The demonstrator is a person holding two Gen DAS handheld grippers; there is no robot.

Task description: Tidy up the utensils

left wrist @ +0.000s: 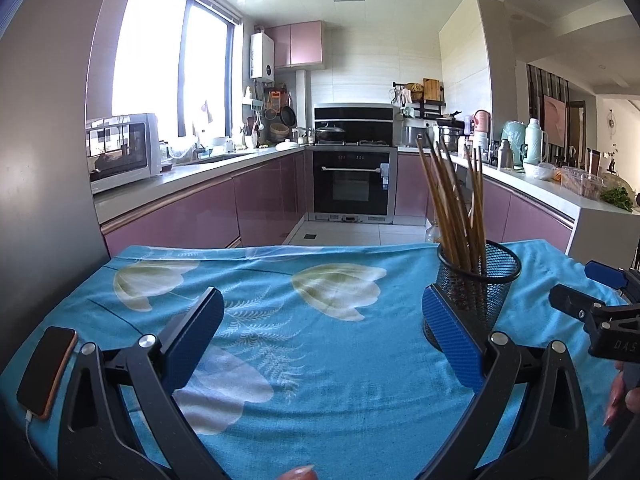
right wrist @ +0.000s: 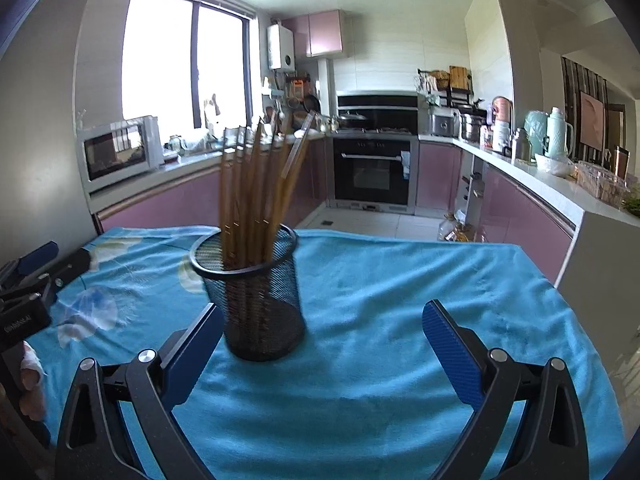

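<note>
A black mesh holder (left wrist: 476, 292) stands upright on the blue flowered tablecloth (left wrist: 320, 320), with several brown chopsticks (left wrist: 452, 200) standing in it. My left gripper (left wrist: 320, 320) is open and empty; the holder is just behind its right finger (left wrist: 452, 340). In the right wrist view the holder (right wrist: 256, 292) with its chopsticks (right wrist: 256, 176) stands just beyond the left finger (right wrist: 192, 360) of my right gripper (right wrist: 324, 328), which is open and empty. Each gripper shows at the other view's edge: the right one (left wrist: 592, 304), the left one (right wrist: 36, 272).
A phone (left wrist: 46, 372) on a charging cable lies at the table's left edge. Behind the table are the kitchen floor, an oven (left wrist: 352, 184), pink cabinets, a microwave (left wrist: 120, 152) on the left counter and bottles and pots on the right counter (right wrist: 552, 176).
</note>
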